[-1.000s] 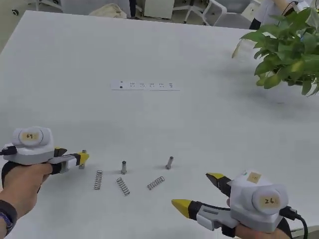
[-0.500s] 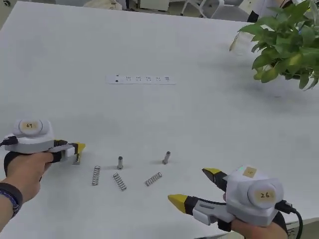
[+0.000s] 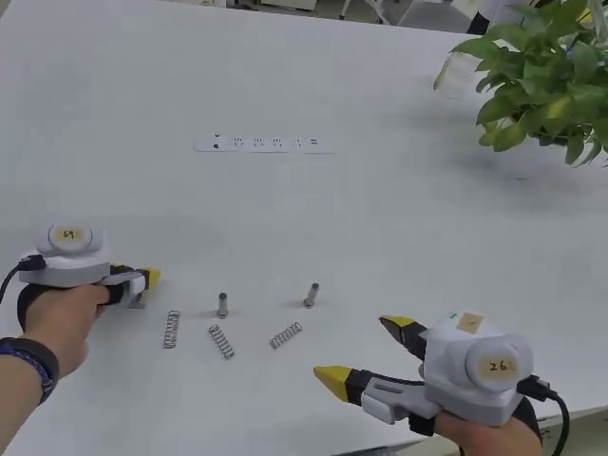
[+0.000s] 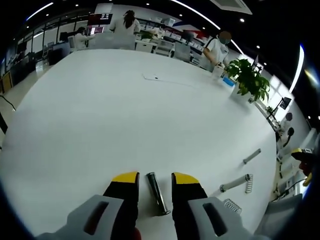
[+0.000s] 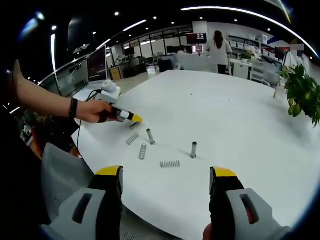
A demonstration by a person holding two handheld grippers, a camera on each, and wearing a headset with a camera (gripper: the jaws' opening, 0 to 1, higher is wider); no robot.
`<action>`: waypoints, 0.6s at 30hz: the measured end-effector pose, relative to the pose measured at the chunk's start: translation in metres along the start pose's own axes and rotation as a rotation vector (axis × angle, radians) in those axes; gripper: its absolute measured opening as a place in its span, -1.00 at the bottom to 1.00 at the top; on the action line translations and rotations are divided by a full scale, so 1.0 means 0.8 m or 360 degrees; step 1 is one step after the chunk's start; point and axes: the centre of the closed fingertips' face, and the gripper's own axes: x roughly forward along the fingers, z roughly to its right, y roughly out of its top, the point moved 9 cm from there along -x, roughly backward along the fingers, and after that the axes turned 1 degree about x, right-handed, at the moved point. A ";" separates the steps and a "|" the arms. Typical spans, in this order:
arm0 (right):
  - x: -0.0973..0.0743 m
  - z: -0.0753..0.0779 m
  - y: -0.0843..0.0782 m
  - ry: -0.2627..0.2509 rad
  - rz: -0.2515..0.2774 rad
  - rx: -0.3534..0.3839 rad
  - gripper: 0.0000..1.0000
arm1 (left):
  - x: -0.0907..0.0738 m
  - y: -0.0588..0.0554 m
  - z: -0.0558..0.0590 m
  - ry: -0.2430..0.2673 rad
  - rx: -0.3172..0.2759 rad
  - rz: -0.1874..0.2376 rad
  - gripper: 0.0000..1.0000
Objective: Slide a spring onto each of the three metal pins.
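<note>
Three grey wire springs (image 3: 220,340) lie beside middle steel pin (image 3: 222,304). Left tool (image 4: 155,178), slightly spread, straddles leftmost pin (image 4: 157,192); right tool (image 3: 361,350) gapes. Best pinched squarely, kept upright.

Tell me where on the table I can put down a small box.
Free: the wide stretch between the strip and the pins; also the table right of the pins, toward the plant. Crowded: the near edge, with pins, springs, the left gripper and the right gripper.
</note>
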 end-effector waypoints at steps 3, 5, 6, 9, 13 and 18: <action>0.001 -0.001 0.000 0.0009 -0.0006 -0.0005 0.39 | 0.003 -0.004 0.001 0.0011 -0.0009 -0.0030 -0.68; 0.002 -0.001 0.000 0.0010 -0.0005 -0.0002 0.39 | 0.004 -0.004 0.003 0.0026 0.0014 -0.0034 -0.73; 0.002 -0.001 0.001 0.0010 -0.0003 -0.0001 0.39 | 0.004 -0.003 0.003 0.0035 0.0028 -0.0035 -0.74; 0.002 -0.001 0.001 0.0012 -0.0005 -0.0003 0.39 | 0.007 -0.001 0.003 0.0088 0.0106 -0.0064 -0.80; 0.002 -0.001 0.002 0.0014 -0.0004 -0.0005 0.39 | 0.008 -0.001 0.006 0.0124 0.0175 -0.0089 -0.88; 0.001 0.000 0.003 0.0011 0.0002 -0.0006 0.38 | 0.007 0.000 0.010 0.0160 0.0266 -0.0121 -0.95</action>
